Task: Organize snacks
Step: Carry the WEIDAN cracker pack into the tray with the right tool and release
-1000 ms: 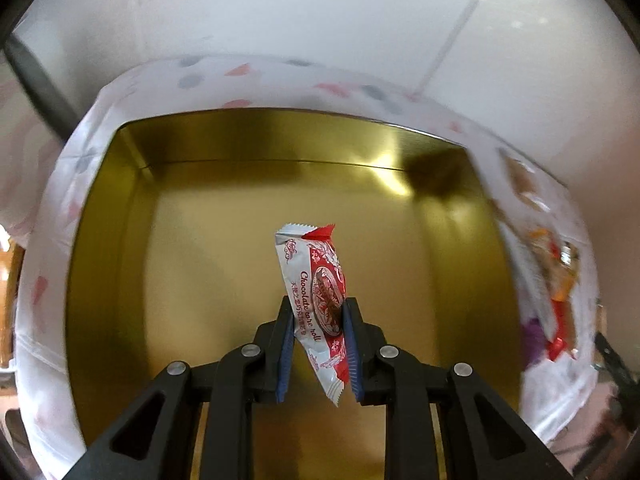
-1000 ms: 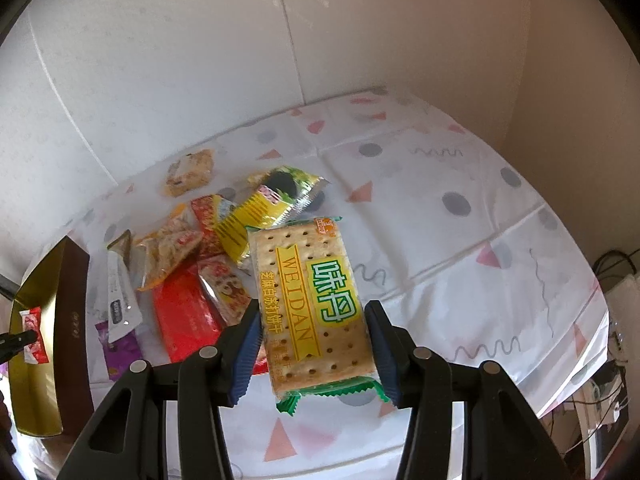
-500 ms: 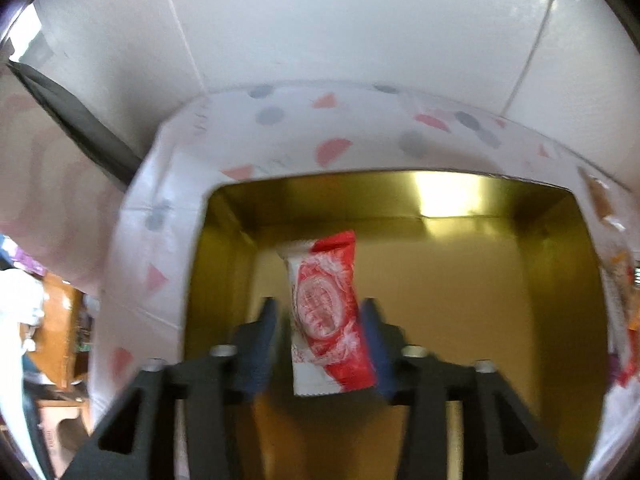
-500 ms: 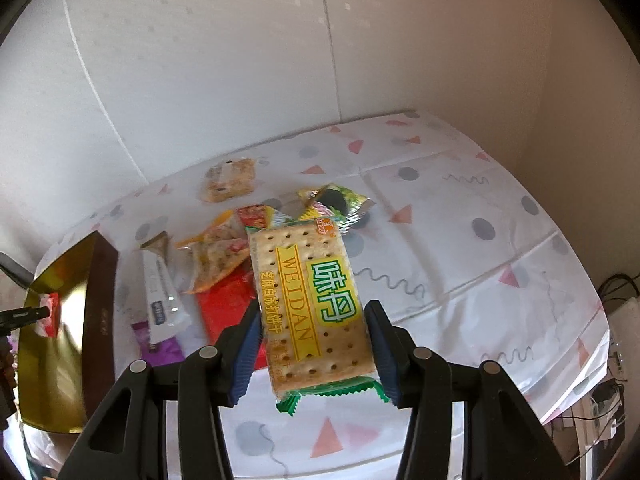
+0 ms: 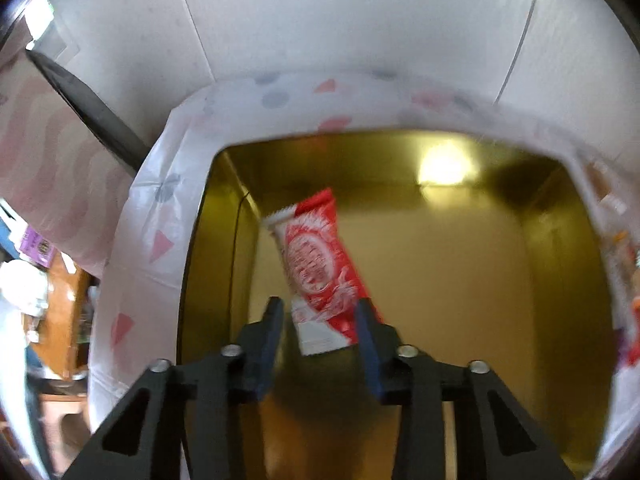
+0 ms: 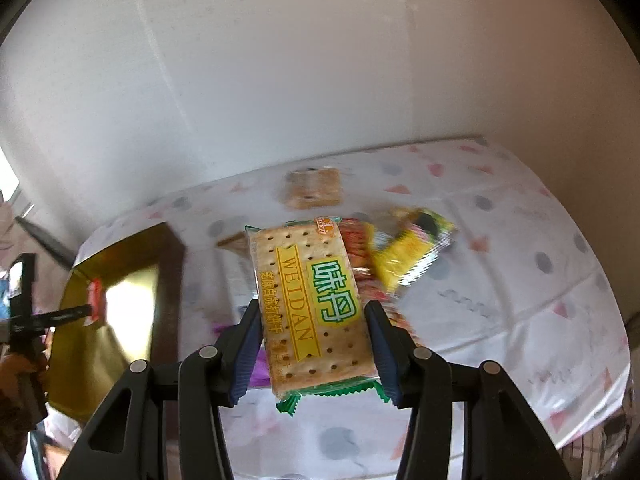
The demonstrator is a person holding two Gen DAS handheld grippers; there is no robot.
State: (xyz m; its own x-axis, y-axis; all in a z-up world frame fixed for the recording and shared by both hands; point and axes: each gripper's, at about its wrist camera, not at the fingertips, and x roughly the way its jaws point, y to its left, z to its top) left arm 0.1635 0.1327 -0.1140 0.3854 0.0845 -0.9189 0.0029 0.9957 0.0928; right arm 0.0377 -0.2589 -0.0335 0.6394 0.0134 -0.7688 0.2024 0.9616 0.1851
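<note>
My left gripper (image 5: 320,312) hangs over the open gold tin (image 5: 460,264). Its jaws stand apart, and the red-and-white chocolate roll packet (image 5: 316,268) lies tilted between them, touching only the right finger. In the right wrist view the tin (image 6: 120,300) stands at the table's left end with that packet (image 6: 96,306) at the left gripper's tip. My right gripper (image 6: 314,320) is shut on a Weidan cracker pack (image 6: 312,300), held above the table.
A pile of snacks lies mid-table: a yellow-green packet (image 6: 408,252), red packets (image 6: 360,248), a purple one (image 6: 260,368), and a separate cracker pack (image 6: 314,188) near the white wall. The table wears a patterned white cloth (image 6: 500,280). Clutter lies off the table's left edge.
My left gripper's jaws have opened and the red packet has come loose, turning flat-face up. My right gripper has carried the cracker pack leftward, toward the tin.
</note>
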